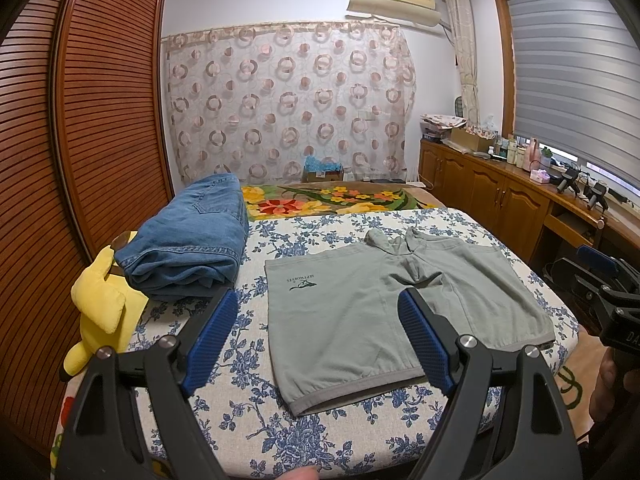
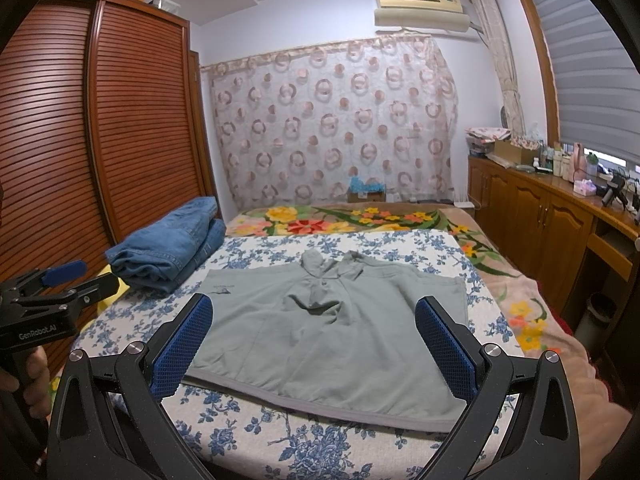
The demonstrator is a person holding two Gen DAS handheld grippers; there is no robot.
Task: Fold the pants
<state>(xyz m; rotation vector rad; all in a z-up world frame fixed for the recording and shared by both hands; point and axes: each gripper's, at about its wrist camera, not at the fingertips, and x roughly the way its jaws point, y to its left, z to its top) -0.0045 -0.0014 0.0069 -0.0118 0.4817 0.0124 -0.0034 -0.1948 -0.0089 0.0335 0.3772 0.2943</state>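
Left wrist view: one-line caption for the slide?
Open left gripper hovers over grey-green shorts lying flat on the floral bedsheet, folded jeans beside them.

**What lies where on the bed**

We see grey-green cotton shorts (image 2: 332,332) flat on the blue-floral bedspread (image 2: 320,448). Folded blue denim jeans (image 2: 168,248) lie far left; a yellow plush toy (image 1: 102,304) sits left of them.

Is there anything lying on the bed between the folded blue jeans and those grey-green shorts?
No. Only bare blue-floral bedsheet separates the folded blue jeans from the grey-green shorts; both wrist views show it.
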